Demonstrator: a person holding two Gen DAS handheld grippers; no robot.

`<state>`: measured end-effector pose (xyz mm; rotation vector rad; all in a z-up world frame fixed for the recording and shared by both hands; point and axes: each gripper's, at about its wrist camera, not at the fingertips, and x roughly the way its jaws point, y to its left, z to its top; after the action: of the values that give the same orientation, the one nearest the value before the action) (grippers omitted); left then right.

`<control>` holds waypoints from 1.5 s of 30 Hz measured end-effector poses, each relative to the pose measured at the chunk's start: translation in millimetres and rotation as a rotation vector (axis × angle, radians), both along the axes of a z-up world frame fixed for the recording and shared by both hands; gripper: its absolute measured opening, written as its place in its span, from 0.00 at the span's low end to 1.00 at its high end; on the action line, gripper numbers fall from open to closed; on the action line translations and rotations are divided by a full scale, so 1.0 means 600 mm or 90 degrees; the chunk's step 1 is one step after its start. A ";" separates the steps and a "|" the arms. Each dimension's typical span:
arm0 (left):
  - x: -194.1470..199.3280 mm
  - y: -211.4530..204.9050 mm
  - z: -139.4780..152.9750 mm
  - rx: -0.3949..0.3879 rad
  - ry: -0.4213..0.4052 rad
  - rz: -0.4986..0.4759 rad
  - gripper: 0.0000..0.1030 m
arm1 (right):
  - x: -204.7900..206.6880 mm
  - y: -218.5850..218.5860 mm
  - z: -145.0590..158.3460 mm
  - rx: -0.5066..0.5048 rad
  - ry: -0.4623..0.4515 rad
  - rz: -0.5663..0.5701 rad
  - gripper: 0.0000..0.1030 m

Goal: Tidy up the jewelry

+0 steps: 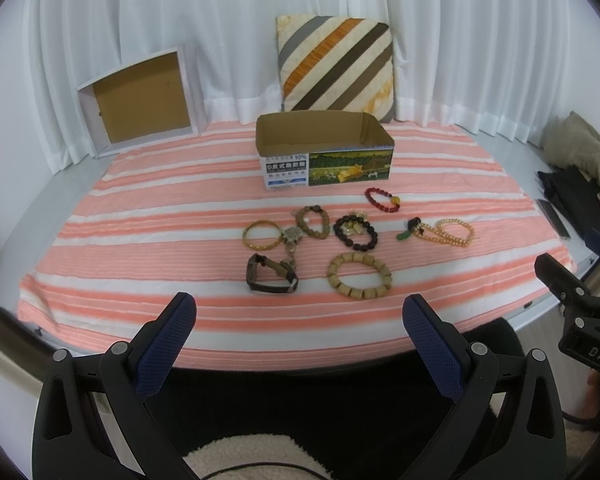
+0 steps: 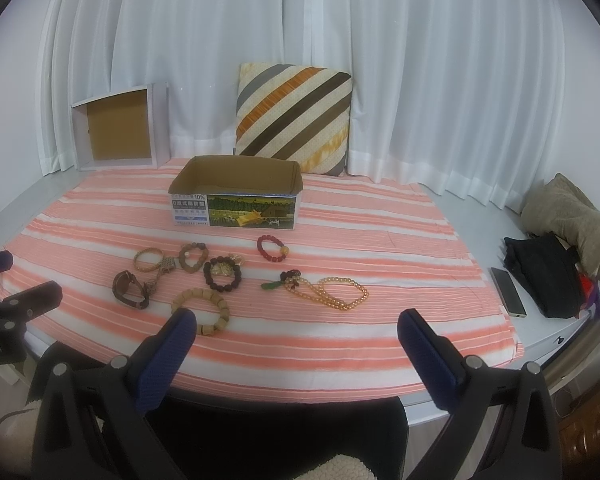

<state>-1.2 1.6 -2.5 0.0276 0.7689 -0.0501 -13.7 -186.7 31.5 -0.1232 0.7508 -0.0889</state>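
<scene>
Both tools are held back from the near edge of the pink-and-white striped cloth point(image 1: 140, 240), above none of the jewelry. The left gripper point(image 1: 300, 312) has its blue-padded fingers spread wide apart, holding nothing. The right gripper point(image 2: 296, 328) is likewise spread wide and unloaded.

The open-topped cardboard box with a printed landscape on its front point(image 1: 326, 152) stands toward the far centre of the cloth. All jewelry lies on the cloth, on the near side of the box:
- red bead bracelet with a yellow charm point(image 1: 382, 199), nearest the box, to the right;
- dark round-bead bracelet point(image 1: 356, 232), centre;
- brown bead bracelet point(image 1: 312, 222), just left of it;
- gold bangle point(image 1: 261, 235), far left;
- brown strap wristwatch point(image 1: 272, 274), near left;
- pale wooden block bracelet point(image 1: 359, 275), nearest centre;
- amber bead necklace with a green pendant point(image 2: 326, 292), right.

A diagonally striped cushion point(image 1: 336, 68) leans against the white curtain point(image 1: 220, 20) behind the box.
</scene>
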 end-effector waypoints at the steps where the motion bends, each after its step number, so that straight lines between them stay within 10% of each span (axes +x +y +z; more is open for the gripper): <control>1: 0.000 0.000 0.000 0.001 -0.001 0.000 1.00 | 0.000 -0.001 -0.001 0.000 0.000 0.000 0.99; 45: 0.041 0.056 -0.042 -0.023 0.012 0.046 1.00 | 0.018 -0.022 -0.032 0.032 -0.005 -0.003 0.99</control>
<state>23.5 35.2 -27.4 -0.0356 0.7875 0.0046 -2.7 -199.6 12.6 -0.0735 0.7449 -0.0759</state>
